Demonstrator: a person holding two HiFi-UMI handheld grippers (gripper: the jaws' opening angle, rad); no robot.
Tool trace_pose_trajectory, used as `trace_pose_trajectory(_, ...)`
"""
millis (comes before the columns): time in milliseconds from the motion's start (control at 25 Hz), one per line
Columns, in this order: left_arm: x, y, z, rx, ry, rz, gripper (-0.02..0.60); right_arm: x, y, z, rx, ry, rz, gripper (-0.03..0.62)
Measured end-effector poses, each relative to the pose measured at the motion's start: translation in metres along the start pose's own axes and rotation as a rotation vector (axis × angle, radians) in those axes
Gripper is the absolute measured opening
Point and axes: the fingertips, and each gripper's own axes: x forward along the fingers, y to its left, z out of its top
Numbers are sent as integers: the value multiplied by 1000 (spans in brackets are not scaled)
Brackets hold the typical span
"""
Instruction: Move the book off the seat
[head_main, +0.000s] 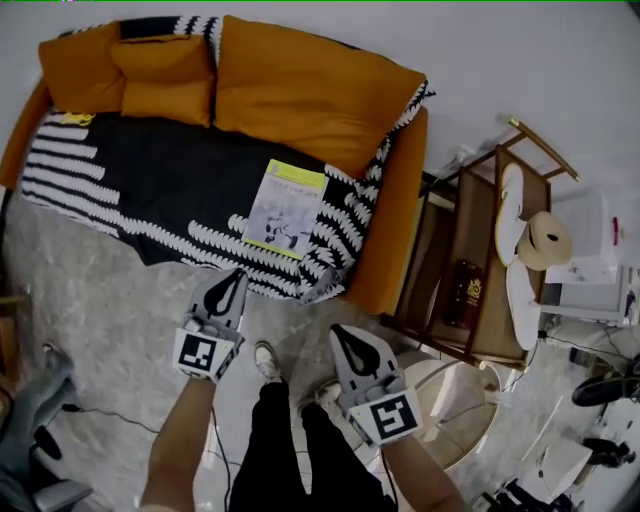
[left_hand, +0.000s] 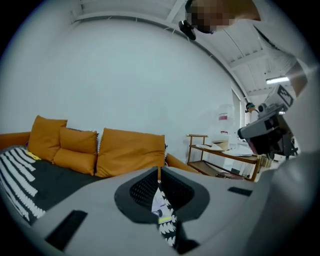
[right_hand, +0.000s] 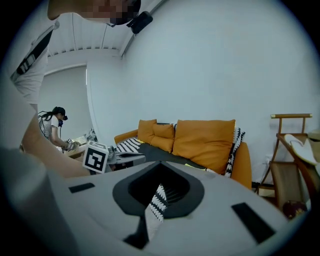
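Left gripper: jaws pressed together, nothing between them. It hangs low over the floor, just short of the sofa's front edge, and points at the seat.
Book: thin, pale cover with a yellow-green strip. It lies flat on the black-and-white blanket at the right end of the seat, ahead of both grippers and untouched.
Right gripper: jaws also closed and empty. It is beside the left one and a little further from the sofa.
Sofa arm: orange, just right of the book.
Wooden rack: right of the sofa arm, holding pale items.
Status (judged): approach only; no grip made yet.
Risk 1: both pairs of jaws need opening first. Closed tips would only shove the book along the blanket.
Risk 2: flat book on soft fabric. A lower jaw sliding under could pinch blanket along with the cover and drag the blanket off.
Risk 3: gripping the cover alone could let the pages fall open and the book slip out.
Risk 4: carrying it off to the right could knock the rack.
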Motion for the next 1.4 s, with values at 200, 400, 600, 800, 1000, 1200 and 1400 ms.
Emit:
trace_pose_trajectory(200,40,12,-43,-21,63,-60,19,13,-12,-27,23,35,-18,20)
trace_pose_trajectory(400,69,23,-69,-28,119,-99,98,32,-19,-37,27,44,-24,20)
trace_pose_trajectory(600,95,33,-108,-51,170,-134,170,52,-26,-51,22,57,-16,20)
trace_pose_trajectory(800,112,49,-147,-108,237,-124,208,65,-29,-58,10,64,-7,20)
trace_pose_trajectory(1000,135,75,-174,-261,277,-131,292,73,-36,-66,14,73,-14,20)
trace_pose_trajectory(1200,161,91,-190,-314,340,-166,328,78,-34,-82,17,89,-5,20)
trace_pose_trajectory(1400,179,110,-226,-355,463,-150,331,85,-37,-96,11,99,-5,20)
